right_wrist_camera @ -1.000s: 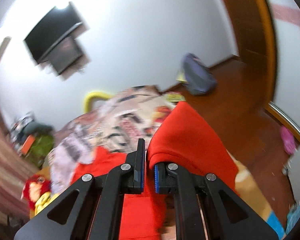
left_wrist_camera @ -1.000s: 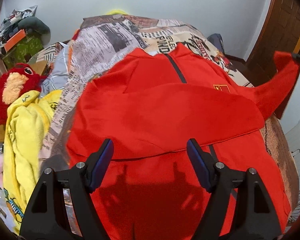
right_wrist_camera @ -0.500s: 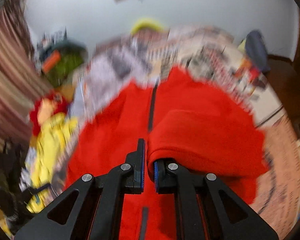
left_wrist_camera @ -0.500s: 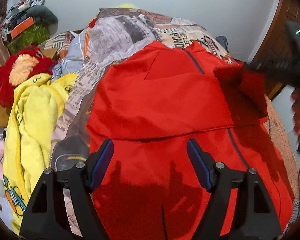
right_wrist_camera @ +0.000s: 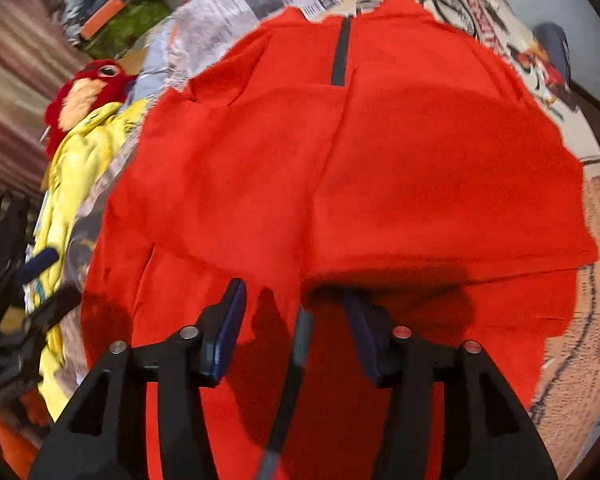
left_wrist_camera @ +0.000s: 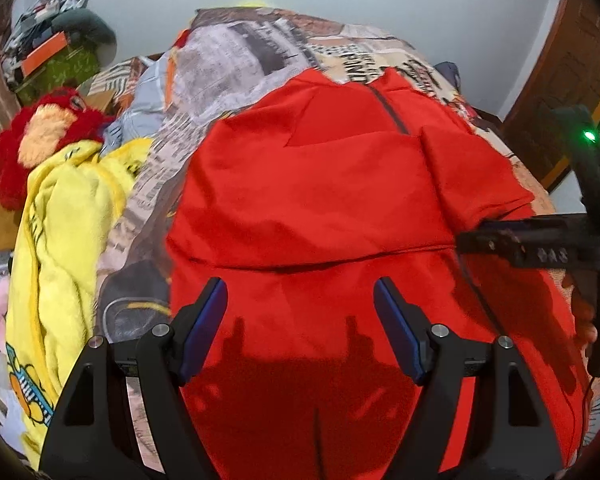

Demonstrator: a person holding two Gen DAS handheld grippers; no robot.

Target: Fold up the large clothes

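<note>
A red zip jacket (left_wrist_camera: 320, 184) lies face up on the bed, collar at the far end, its dark zipper (right_wrist_camera: 340, 60) running down the middle. Both sleeves are folded across the chest. My left gripper (left_wrist_camera: 298, 286) hovers open over the jacket's lower half with nothing between its fingers. My right gripper (right_wrist_camera: 294, 292) points down at the middle of the jacket and its jaws are opening. The cuff end of the right sleeve (right_wrist_camera: 440, 200) lies just ahead of its right finger, and the pads do not press on it. From the left wrist view, the right gripper (left_wrist_camera: 472, 236) reaches in from the right edge.
A yellow garment (left_wrist_camera: 68, 220) and a red plush toy (left_wrist_camera: 48, 136) lie left of the jacket. The newspaper-print bedspread (left_wrist_camera: 240, 56) runs to the wall. Clutter (left_wrist_camera: 56, 52) is piled at the far left. A wooden door (left_wrist_camera: 560, 80) stands at the right.
The right gripper swung down and inward, carrying the right sleeve from out at the side onto the jacket's chest. Its jaws, shut on the sleeve before, have parted. The left gripper drifted slightly nearer.
</note>
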